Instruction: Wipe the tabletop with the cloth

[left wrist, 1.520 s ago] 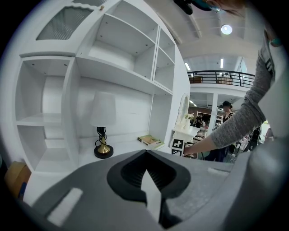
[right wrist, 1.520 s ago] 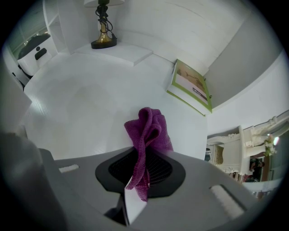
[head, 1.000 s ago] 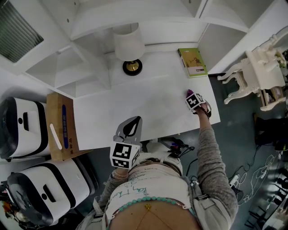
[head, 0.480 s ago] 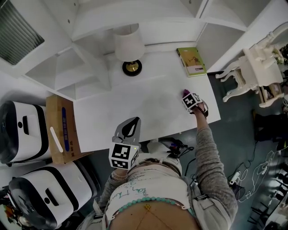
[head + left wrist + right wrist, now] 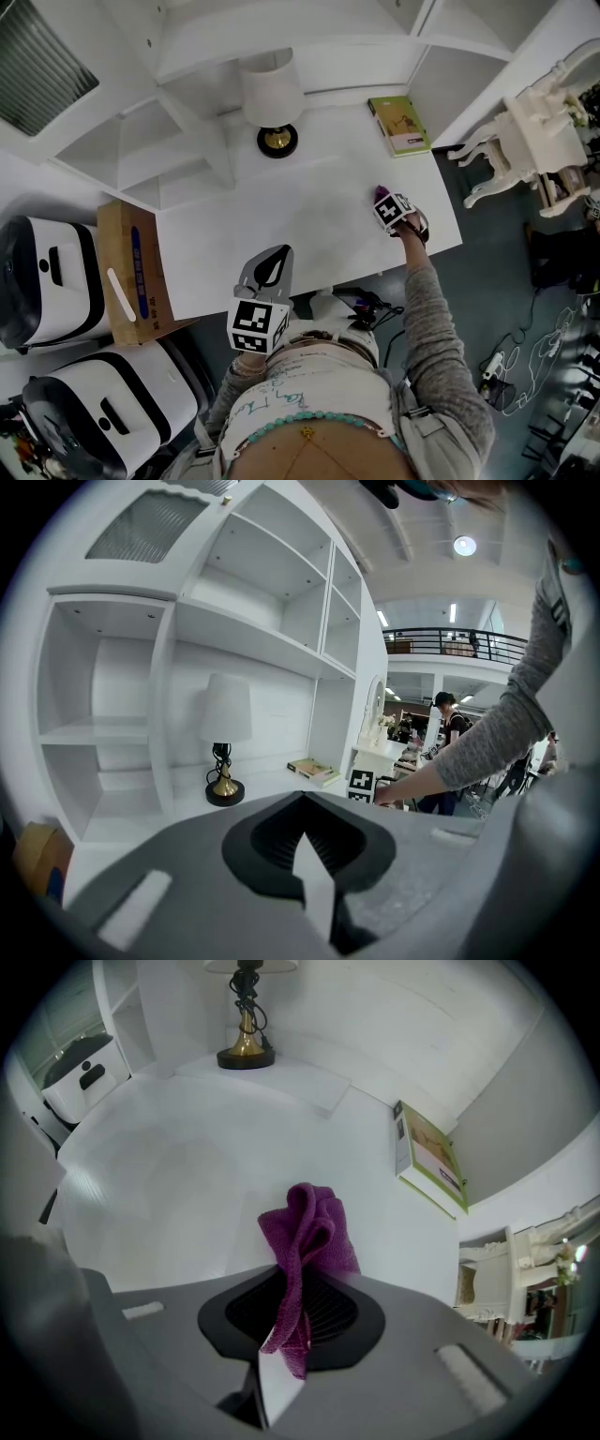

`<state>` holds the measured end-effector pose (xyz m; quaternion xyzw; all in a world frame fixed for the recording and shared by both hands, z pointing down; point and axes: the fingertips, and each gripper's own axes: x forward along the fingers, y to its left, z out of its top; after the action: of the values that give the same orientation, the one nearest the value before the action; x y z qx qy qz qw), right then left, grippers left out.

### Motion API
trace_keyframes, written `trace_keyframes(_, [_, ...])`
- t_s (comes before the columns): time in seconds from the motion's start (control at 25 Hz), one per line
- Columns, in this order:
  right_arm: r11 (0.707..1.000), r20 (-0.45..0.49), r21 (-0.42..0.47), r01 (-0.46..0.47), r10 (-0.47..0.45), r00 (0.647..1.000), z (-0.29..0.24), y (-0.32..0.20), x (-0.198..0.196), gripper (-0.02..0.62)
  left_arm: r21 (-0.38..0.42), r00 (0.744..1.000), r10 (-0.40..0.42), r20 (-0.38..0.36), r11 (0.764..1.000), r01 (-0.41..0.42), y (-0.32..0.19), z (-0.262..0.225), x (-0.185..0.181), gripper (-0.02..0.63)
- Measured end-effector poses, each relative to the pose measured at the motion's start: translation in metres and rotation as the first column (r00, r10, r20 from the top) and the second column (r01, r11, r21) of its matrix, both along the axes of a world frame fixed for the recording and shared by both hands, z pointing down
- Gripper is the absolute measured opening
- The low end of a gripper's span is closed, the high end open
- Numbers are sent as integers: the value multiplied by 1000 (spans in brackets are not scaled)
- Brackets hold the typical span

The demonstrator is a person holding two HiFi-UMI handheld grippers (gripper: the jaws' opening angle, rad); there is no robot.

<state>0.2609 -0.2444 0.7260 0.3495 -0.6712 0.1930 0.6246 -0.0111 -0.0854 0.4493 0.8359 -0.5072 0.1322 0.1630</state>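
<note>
At the frame's right, the right gripper (image 5: 390, 203) pinches a bunched purple cloth (image 5: 306, 1237) that juts forward of its jaws over the white tabletop (image 5: 281, 220), while the farther left gripper (image 5: 268, 270), jaws closed on nothing, hangs lower centre.

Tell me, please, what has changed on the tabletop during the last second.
The right gripper, shut on the purple cloth, slid a little to the person's left across the tabletop, toward its middle. Nothing was taken hold of or let go. The left gripper stayed shut and empty near the person's body; the lamp and the book did not move.
</note>
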Motion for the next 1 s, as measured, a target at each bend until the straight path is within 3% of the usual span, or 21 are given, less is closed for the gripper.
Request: trace_keyframes(1.0, [999, 67, -36, 28, -25, 997, -4, 26, -71, 81, -8, 1000, -14, -22, 1000, 14, 17, 2, -37, 2])
